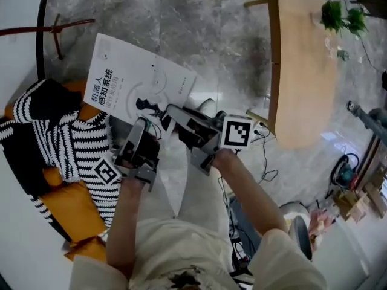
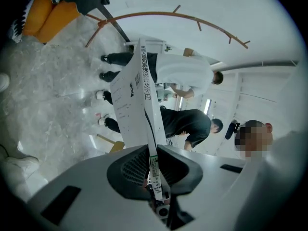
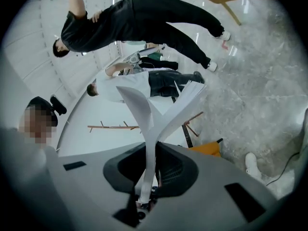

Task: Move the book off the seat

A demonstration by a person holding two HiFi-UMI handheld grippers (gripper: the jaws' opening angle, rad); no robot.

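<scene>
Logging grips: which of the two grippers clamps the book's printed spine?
The left gripper: its jaws close on the book at its lettered spine; the right gripper pinches fanned pages.

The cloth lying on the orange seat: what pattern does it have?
The cloth has black and white stripes, seen best in the head view.

Wooden table (image 1: 302, 71), striped cloth (image 1: 63, 141), green plant (image 1: 340, 16)

Person in a cream short-sleeved top (image 1: 181, 252) with a dark chest print, possibly a graphic, and pale trousers (image 1: 193, 186); the left gripper (image 1: 143, 124) and right gripper (image 1: 171, 110) are pale grey with black ribbed jaw pads, each bearing a white cube printed with black square markers.
</scene>
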